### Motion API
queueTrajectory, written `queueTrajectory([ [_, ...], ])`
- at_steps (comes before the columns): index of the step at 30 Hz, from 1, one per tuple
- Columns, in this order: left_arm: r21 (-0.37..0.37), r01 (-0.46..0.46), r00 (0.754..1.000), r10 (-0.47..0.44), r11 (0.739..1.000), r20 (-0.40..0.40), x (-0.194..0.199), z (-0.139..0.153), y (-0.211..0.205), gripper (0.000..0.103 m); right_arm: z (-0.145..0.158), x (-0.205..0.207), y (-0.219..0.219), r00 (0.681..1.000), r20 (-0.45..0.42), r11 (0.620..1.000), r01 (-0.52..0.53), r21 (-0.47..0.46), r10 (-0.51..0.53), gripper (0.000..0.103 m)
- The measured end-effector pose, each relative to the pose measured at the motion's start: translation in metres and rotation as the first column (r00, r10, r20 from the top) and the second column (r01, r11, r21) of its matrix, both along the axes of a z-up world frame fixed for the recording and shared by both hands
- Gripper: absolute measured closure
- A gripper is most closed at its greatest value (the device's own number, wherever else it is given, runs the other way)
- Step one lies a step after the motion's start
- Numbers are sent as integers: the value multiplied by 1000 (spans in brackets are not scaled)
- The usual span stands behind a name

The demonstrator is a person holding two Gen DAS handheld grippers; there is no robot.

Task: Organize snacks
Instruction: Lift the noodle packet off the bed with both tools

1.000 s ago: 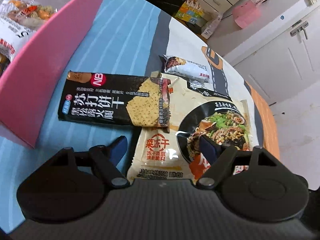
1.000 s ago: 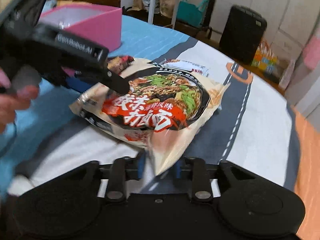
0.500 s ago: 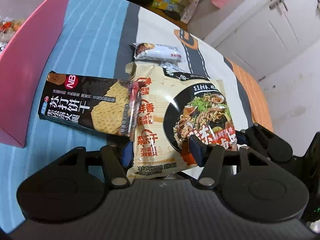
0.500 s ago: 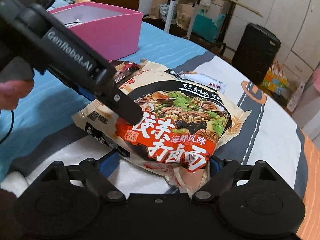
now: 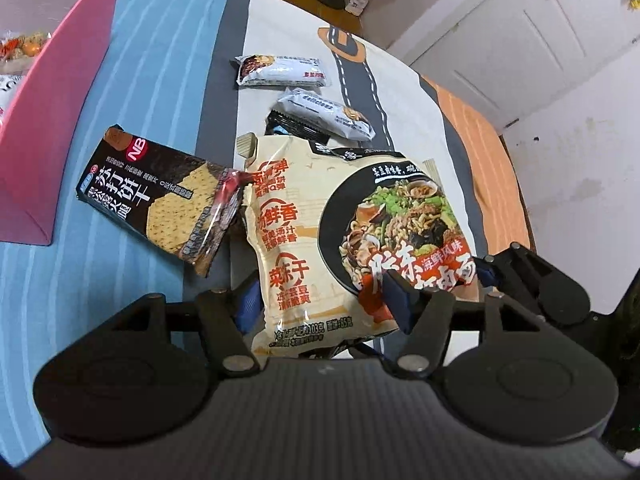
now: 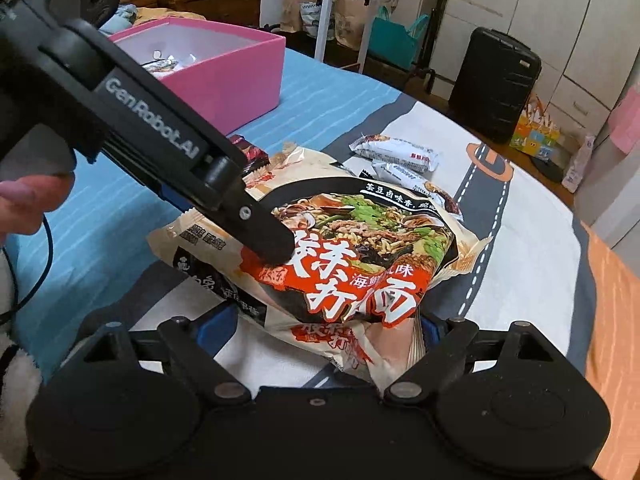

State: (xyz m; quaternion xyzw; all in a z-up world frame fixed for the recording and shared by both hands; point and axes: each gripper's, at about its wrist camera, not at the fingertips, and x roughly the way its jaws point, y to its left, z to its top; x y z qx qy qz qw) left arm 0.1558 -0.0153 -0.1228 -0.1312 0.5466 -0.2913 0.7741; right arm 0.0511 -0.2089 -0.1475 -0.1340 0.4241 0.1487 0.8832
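A: Left wrist view first. Where's the noodle pack (image 5: pixel 352 240)?

B: On the desk (image 5: pixel 160 80), near end raised, between the fingers of the left hand-held gripper (image 5: pixel 320 300). One blue pad tucked at the pack's left edge, the other pressing on its printed face. Jaws easing apart, yet clamped on the pack.

A: Around it?

B: Cracker pack (image 5: pixel 160 200) touching its left edge, tilted. Beyond, two white bars (image 5: pixel 280 70) and a dark sachet (image 5: pixel 292 126) just under the nearer bar. Pink box (image 5: pixel 52 120) at far left, with snacks inside. Right hand-held gripper (image 5: pixel 540 280) just beside the pack's right corner.

A: Right wrist view?

B: Same pack in the middle, crumpled lower corner lying between the right hand-held gripper's fingers. Jaws wide apart, pads clear of the wrapper. Left one reaching in from the upper left, fingertip down on the red lettering, with a hand (image 6: pixel 24 196) at the edge gripping its handle.

A: Further back?

B: Pink box open behind, bars to the right of the pack, black suitcase (image 6: pixel 496 84) past the desk.
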Motion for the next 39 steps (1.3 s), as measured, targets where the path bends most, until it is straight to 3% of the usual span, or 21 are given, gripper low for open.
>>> queueTrajectory([
  [7,30,27,999,-28,999,21,-15,20,0,42,16,-14,6,999,-13,999,37,-2,-37,14],
  [16,14,81,996,-81,997,43,-31,40,2,39,40,-23,14,998,-21,997,63,-41,-64,15],
  [22,-38,84,996,-84,996,-15,-32,36,4,38,44,-29,16,996,-38,995,83,-63,-85,17],
  [25,-52,86,996,-86,995,0,-32,42,1,38,50,-31,16,995,-23,993,95,-73,-97,17],
  [30,-24,112,990,-109,993,90,-26,65,-8,38,60,-24,9,993,44,991,113,-78,-110,17],
  [39,-6,111,986,-109,994,123,-18,105,7,38,87,-18,15,991,107,994,92,-54,-86,17],
])
